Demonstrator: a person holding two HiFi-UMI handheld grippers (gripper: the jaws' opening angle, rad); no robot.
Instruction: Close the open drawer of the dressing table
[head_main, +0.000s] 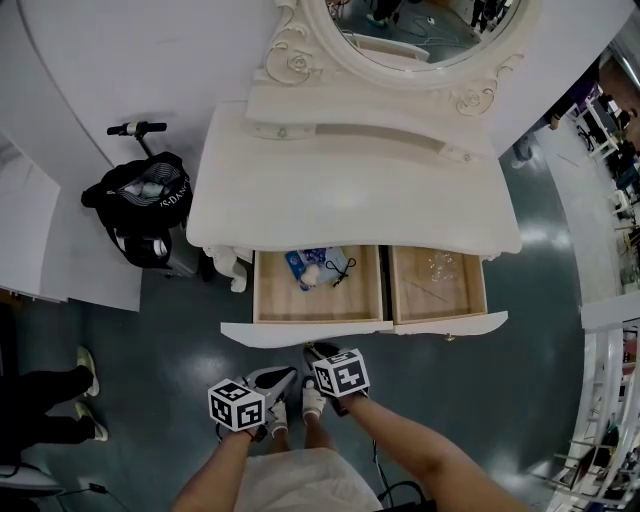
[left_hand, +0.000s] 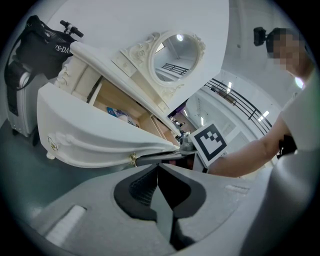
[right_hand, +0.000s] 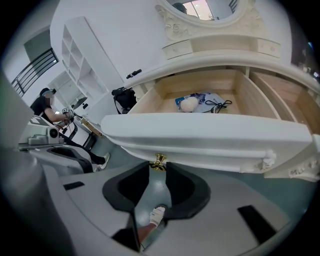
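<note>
The white dressing table (head_main: 350, 190) has two drawers pulled out. The wide left drawer (head_main: 272, 305) holds a blue packet, a white ball and a black cord; its white front panel (right_hand: 210, 137) carries a gold knob (right_hand: 159, 161). My right gripper (right_hand: 159, 168) is open, its fingertips on either side of that knob; in the head view it (head_main: 316, 351) points at the panel's underside. My left gripper (left_hand: 157, 168) is shut on nothing, just below and left of the right one, short of the panel (left_hand: 100, 145). The right drawer (head_main: 400, 290) holds a clear plastic item.
A black bag (head_main: 140, 205) stands on the floor left of the table. Someone's shoes (head_main: 88, 372) show at the far left. An oval mirror (head_main: 420, 30) tops the table. White shelving (head_main: 610, 400) lines the right side. My own feet (head_main: 295, 405) are beneath the grippers.
</note>
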